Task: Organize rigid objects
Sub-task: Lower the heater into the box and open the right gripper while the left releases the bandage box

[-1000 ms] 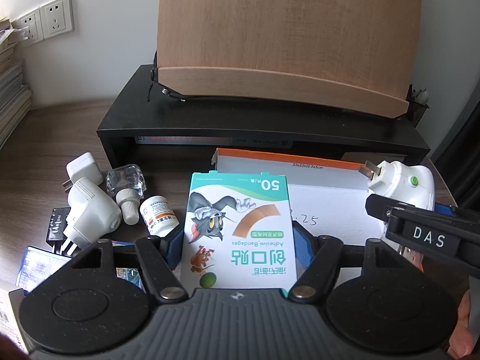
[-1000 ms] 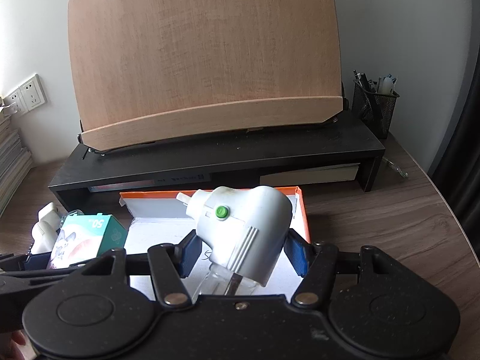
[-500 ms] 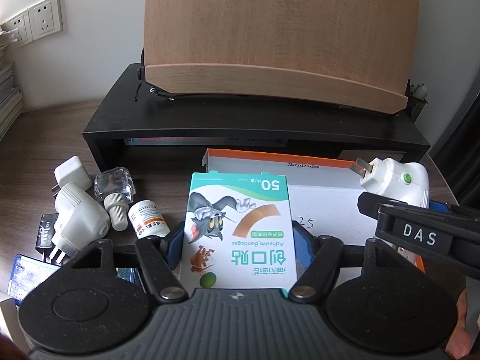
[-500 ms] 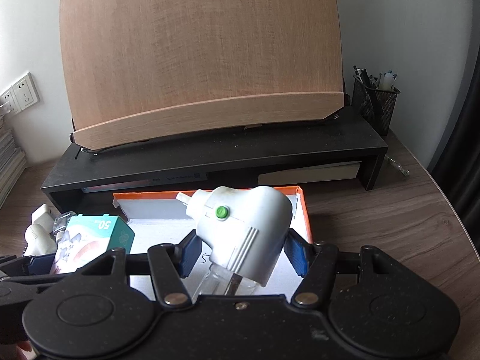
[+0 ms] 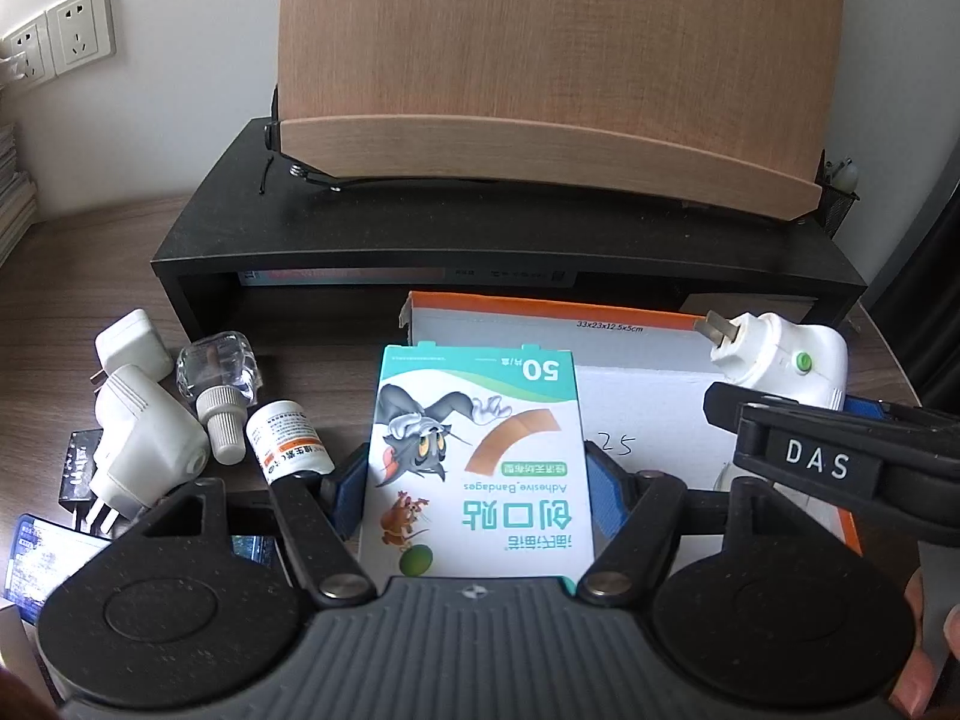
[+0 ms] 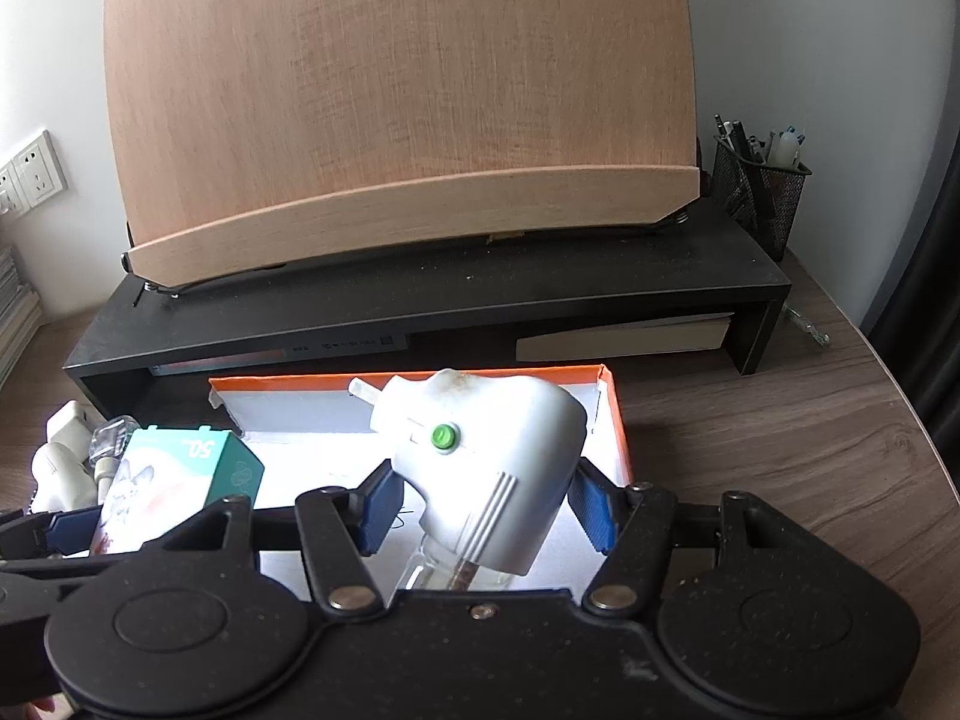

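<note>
1. Left wrist view: the left tongs [image 5: 477, 495] are pinched on a box of adhesive bandages [image 5: 477, 468], whose sides are pressed by the blue pads [image 5: 351, 495]. The box is held upright over the near edge of an open orange-rimmed carton [image 5: 636, 354] on the wooden worktop [image 5: 72, 288]. At the right, a white plug-in vaporiser [image 5: 780, 363] is seen in the right tongs, above the carton. On the worktop to the left, two white plug adapters [image 5: 141, 432], a clear glass bottle [image 5: 219, 378] and a small white medicine bottle [image 5: 288, 441] are lying close together. Behind them, a black desk riser [image 5: 510, 240] carries a tilted wooden board [image 5: 552, 60].

2. Right wrist view: the right tongs [image 6: 486, 510] are closed on the white plug-in vaporiser [image 6: 492, 468], its green button facing up and a clear bottle at its lower end. It is held above the white floor of the carton [image 6: 615, 420]. The bandage box [image 6: 180, 474] is visible at the left, in the left tongs. A mesh pen holder [image 6: 759, 192] stands on the riser's right end.
</note>
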The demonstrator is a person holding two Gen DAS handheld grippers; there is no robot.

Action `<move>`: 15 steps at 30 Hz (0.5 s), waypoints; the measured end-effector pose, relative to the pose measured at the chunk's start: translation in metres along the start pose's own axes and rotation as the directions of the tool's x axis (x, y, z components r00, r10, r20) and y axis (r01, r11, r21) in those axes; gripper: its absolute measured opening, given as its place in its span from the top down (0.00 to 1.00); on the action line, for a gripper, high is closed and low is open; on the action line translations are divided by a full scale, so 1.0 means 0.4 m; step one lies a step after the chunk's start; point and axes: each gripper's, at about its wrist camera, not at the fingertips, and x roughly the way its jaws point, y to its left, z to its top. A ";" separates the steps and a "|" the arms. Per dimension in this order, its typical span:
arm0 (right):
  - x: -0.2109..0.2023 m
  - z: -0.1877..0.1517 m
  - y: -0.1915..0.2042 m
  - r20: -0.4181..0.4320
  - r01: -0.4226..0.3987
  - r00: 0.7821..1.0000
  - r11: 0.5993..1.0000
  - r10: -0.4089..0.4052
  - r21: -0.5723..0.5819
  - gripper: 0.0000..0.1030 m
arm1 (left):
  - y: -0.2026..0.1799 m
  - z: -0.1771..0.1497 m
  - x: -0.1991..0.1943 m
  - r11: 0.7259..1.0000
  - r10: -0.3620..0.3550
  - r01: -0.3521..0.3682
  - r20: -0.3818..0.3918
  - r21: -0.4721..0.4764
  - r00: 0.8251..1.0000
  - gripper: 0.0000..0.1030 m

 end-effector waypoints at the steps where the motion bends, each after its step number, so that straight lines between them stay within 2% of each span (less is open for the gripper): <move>1: 0.003 0.001 0.000 -0.002 0.001 1.000 1.000 -0.001 -0.002 0.29 | 0.000 0.000 0.003 1.000 0.000 0.000 -0.002 0.000 1.000 0.30; 15: 0.039 0.008 -0.025 -0.028 0.027 0.999 1.000 -0.027 -0.007 0.29 | -0.025 0.011 0.038 0.999 -0.025 0.025 -0.018 0.024 1.000 0.30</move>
